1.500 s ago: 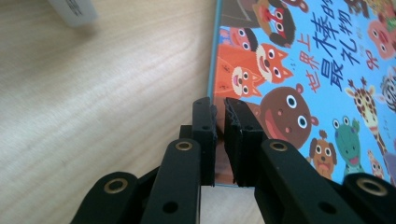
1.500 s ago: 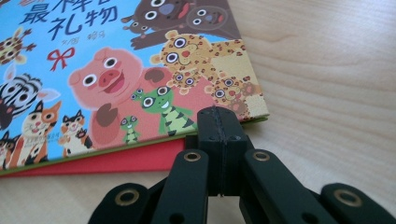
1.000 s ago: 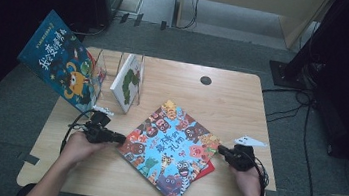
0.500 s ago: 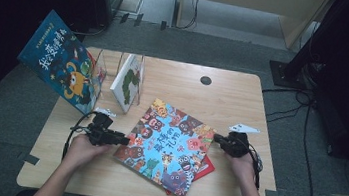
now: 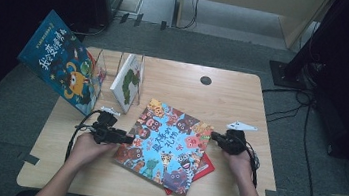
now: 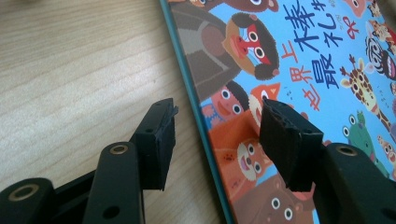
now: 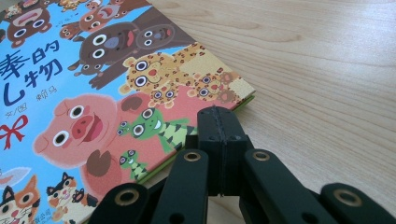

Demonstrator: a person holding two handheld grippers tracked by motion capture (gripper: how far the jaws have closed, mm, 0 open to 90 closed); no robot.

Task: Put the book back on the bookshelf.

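A colourful picture book with cartoon animals lies tilted at the table's middle, on top of a red book. My left gripper is at the picture book's left edge. In the left gripper view its jaws have just been opening. They straddle the book's edge, one over the wood and one over the cover, and the pads do not press on it. My right gripper is shut with nothing in it. Its tips rest at the book's right corner.
A blue book leans off the table's left edge. A white book with a green picture stands upright in a clear rack behind my left hand. A black round cap sits in the wooden table at the back.
My right hand has moved left up to the picture book's right corner, and the book has shifted slightly left. My left hand has stayed put at the left edge.
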